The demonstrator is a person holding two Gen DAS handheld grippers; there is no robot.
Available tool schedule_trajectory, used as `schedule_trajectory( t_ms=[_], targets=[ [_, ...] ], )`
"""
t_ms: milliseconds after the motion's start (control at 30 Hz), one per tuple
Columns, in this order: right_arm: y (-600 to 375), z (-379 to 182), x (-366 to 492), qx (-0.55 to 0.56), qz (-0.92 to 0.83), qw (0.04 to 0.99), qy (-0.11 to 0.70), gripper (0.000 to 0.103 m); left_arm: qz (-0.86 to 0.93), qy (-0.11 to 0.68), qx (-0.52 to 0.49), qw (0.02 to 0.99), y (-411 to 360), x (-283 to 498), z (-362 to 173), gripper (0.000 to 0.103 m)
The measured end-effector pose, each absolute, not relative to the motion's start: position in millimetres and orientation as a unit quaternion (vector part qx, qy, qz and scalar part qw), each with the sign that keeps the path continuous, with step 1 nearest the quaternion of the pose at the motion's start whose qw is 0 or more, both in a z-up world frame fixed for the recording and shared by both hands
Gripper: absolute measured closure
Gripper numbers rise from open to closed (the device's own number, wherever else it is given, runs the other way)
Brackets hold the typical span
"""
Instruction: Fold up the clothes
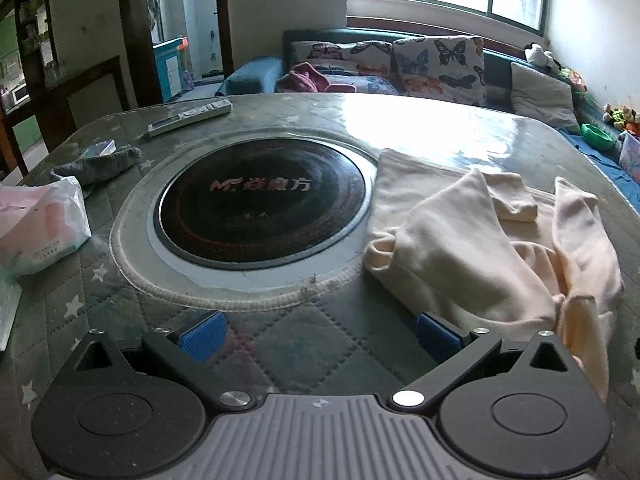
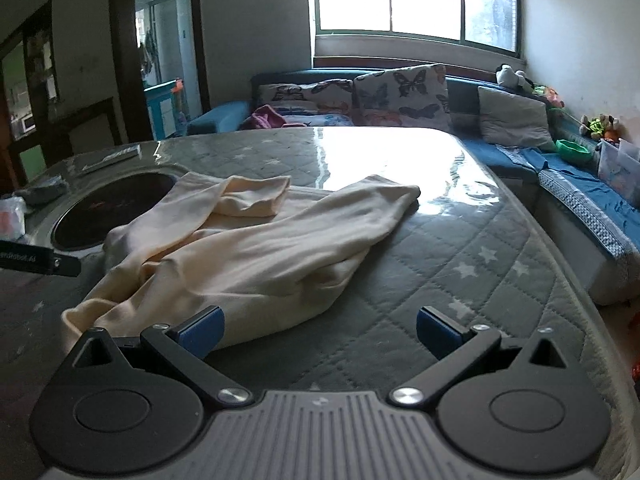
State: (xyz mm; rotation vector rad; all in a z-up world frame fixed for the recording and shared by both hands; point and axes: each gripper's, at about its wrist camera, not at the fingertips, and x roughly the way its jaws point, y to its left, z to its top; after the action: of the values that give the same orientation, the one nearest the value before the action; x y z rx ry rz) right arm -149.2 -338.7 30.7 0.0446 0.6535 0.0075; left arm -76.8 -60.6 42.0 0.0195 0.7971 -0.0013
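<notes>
We see a cream garment [image 2: 248,248] lying rumpled on the quilted bench [image 2: 460,248] beside the round induction cooktop [image 1: 260,204], our left hand-held gripper [image 1: 318,334] spread wide, our right hand-held gripper [image 2: 320,330] spread too, both empty

left gripper [image 1: 318,334], right gripper [image 2: 320,330]: black linkage arms, blue ribbed pads, silver screws, grey ridged housing

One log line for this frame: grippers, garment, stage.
left gripper: open, empty | right gripper: open, empty | garment: cream, crumpled on table, one edge over the near side | stage: fold not begun
</notes>
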Motion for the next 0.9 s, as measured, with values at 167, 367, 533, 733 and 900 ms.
schedule_trajectory(
  t_ms=[167, 367, 533, 733, 900],
  targets=[
    [-333, 31, -153, 0.026, 0.012, 0.945, 0.325, 0.000, -0.011, 0.387, 0.017, 0.922, -66, -85, 44, 0.000],
    [-327, 30, -156, 0.027, 0.015, 0.944, 0.330, 0.000, -0.018, 0.388, 0.022, 0.921, -71, -90, 44, 0.000],
    [-321, 30, -159, 0.022, 0.023, 0.943, 0.331, 0.000, -0.029, 0.387, 0.029, 0.921, -78, -96, 47, 0.000],
    [-316, 31, -161, 0.021, 0.033, 0.942, 0.333, 0.000, -0.037, 0.380, 0.035, 0.924, -84, -99, 53, 0.000],
    [-313, 33, -161, 0.022, 0.037, 0.943, 0.331, 0.000, -0.042, 0.378, 0.040, 0.924, -88, -98, 57, 0.000]
  ],
)
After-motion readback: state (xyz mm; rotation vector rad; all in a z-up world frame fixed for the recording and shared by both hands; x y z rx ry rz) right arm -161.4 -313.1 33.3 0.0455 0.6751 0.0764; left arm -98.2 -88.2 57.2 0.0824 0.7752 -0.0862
